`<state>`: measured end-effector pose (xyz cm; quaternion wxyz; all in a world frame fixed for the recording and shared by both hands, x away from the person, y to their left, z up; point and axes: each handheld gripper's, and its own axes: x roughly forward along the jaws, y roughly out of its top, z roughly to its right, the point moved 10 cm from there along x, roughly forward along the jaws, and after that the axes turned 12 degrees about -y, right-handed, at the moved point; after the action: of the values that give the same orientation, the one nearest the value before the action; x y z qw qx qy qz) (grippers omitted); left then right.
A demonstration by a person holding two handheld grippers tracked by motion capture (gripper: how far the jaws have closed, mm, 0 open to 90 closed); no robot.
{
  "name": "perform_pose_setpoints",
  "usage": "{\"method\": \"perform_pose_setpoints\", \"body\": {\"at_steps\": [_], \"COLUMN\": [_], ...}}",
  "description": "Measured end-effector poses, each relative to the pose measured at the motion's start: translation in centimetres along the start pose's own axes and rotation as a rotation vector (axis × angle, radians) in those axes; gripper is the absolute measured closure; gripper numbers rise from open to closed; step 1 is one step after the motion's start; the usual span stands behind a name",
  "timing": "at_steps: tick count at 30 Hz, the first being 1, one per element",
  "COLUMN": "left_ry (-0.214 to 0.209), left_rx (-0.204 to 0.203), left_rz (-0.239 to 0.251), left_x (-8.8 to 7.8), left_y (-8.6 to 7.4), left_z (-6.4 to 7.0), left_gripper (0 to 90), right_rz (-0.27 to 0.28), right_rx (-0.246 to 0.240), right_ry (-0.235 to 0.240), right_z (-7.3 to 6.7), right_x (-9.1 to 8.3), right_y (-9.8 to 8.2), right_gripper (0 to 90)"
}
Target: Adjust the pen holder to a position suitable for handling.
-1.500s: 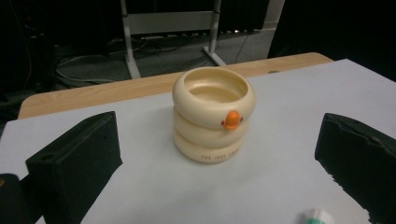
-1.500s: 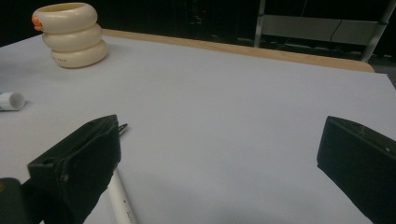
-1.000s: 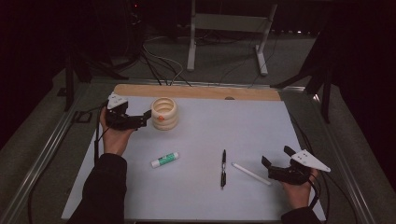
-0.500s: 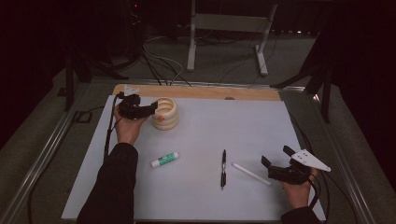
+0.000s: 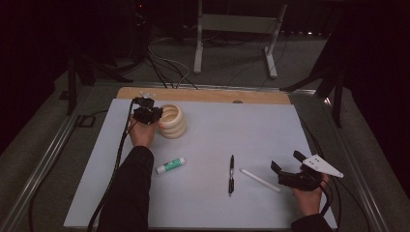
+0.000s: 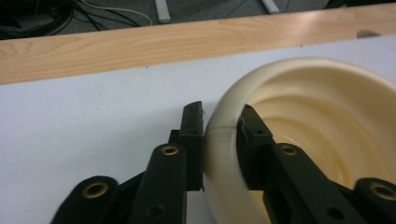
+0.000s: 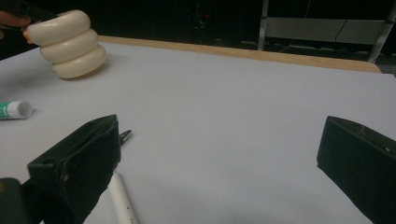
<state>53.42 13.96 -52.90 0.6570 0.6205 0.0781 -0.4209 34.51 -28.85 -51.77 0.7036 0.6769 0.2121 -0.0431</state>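
Two claws are at work over the white worktop (image 5: 270,130). Nearest the person, at the right front, the right claw (image 5: 282,171) is held low over the sheet by a hand, its jaws spread wide with nothing between them; in the right gripper view they stand far apart at either side of bare worktop. Just beside its left jaw lies a white stick (image 5: 259,180), slanted, and next to that a black pen (image 5: 231,174) lies lengthwise, pointing away from the person. The two are near each other but apart. Farther left, at about the same depth, a glue stick (image 5: 170,166) with a green label lies on its side close to the person's dark left sleeve (image 5: 126,193).

Beyond these, toward the far left of the sheet, stands the cream ribbed cup (image 5: 173,121), shaped like three stacked rings. In the right gripper view it leans, tipped toward the left claw. The left claw (image 5: 153,116) has just been closing and now grips the cup's rim: the left gripper view shows one jaw outside the wall and the other inside, both pressed against the cream lip.

Behind the cup a strip of bare wood (image 5: 203,94) borders the sheet, and past that is dark floor with cables and a stand's legs (image 5: 232,48).
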Motion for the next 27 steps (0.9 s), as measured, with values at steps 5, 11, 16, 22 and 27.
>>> {"method": "perform_pose_setpoints", "body": {"at_steps": [5, 11, 16, 22, 27], "left_ry": [-0.061, -0.127, -0.155, -0.19, -0.217], "left_rx": [0.031, 0.089, 0.127, 0.166, 0.212], "left_rz": [0.014, 0.028, 0.029, 0.005, -0.029], "left_x": [-0.5, -1.4, -1.8, -1.4, -0.9], "left_y": [0.3, 0.5, 0.5, 0.0, -0.8], "left_z": [1.6, 4.3, 6.5, 9.0, 11.5], "left_gripper": [77.7, 77.8, 77.8, 77.8, 77.7], "right_rz": [0.0, 0.001, -0.001, -0.001, 0.0], "right_rx": [0.001, 0.004, 0.003, 0.004, 0.008], "right_ry": [0.0, -0.002, 0.0, 0.001, -0.001], "right_z": [0.0, 0.1, 0.0, 0.0, 0.1], "right_x": [0.0, 0.0, 0.0, 0.0, 0.0], "right_y": [0.0, 0.0, 0.0, 0.0, 0.0], "right_gripper": [0.2, 0.2, 0.2, 0.2, 0.2]}}
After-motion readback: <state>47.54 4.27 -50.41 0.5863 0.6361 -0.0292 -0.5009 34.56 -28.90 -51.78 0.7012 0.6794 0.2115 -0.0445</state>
